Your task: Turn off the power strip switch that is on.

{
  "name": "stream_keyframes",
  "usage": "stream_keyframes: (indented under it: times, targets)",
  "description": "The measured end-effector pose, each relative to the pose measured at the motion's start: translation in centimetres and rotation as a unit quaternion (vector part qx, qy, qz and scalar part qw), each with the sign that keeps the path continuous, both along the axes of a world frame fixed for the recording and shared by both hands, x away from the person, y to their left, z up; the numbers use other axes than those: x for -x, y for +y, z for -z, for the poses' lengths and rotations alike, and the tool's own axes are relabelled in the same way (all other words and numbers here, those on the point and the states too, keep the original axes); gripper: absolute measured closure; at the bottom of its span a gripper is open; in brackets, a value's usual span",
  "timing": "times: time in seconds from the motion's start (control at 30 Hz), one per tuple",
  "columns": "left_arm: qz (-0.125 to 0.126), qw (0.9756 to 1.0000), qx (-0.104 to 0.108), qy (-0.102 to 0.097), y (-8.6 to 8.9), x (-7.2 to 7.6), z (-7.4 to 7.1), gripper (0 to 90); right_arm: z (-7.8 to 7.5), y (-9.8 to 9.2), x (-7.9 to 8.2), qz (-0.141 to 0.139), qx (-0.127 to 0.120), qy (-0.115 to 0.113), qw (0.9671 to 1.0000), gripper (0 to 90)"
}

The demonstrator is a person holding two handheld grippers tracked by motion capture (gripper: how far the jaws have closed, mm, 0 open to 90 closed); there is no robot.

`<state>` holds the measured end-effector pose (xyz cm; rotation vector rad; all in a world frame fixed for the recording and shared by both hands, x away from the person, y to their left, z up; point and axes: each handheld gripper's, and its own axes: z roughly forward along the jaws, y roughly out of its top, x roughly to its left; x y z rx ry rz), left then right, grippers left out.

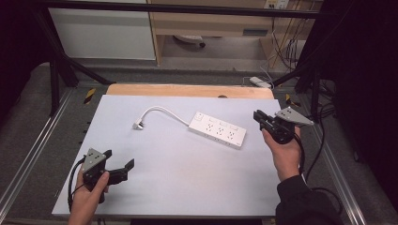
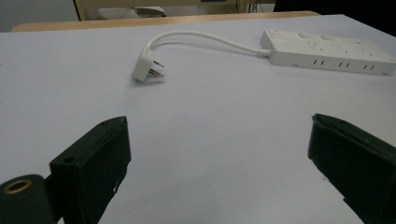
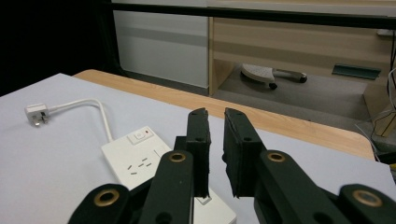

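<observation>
A white power strip (image 1: 218,130) lies on the pale mat (image 1: 178,178), right of centre, with its white cord (image 1: 159,109) curving left to a loose plug (image 1: 138,125). My left gripper (image 1: 119,158) rests at the mat's near left corner, held in a hand, jaws wide open and empty. In the left gripper view the plug (image 2: 147,69) and strip (image 2: 327,51) lie well beyond the gripper (image 2: 217,126). My right gripper (image 1: 258,115) hovers just right of the strip's right end. In the right gripper view its jaws (image 3: 216,112) stand almost together with nothing between them, above the strip (image 3: 135,163).
A wooden table edge (image 1: 187,90) runs behind the mat. Black frame bars (image 1: 61,61) stand at the back left and right. A wooden shelf unit (image 1: 211,23) and loose cables (image 1: 281,47) sit on the floor beyond.
</observation>
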<state>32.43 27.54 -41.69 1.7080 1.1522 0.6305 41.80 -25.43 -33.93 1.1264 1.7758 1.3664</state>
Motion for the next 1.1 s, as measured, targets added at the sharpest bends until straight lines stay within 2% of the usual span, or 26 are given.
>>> stream_keyframes:
  times: [0.33,0.73,1.1]
  targets:
    - [0.006,1.0,-0.004,0.002,-0.2,0.0,0.1,6.0,-0.1,0.2,-0.8,-0.001,0.004,-0.002,1.0,86.2]
    - [0.005,1.0,-0.003,0.002,-0.2,0.0,0.1,6.0,0.4,0.7,-1.8,0.003,0.008,0.001,1.0,89.1]
    - [0.005,1.0,-0.001,0.003,-0.2,-0.1,0.1,6.0,1.5,1.1,-3.1,0.007,0.012,0.016,0.9998,90.0]
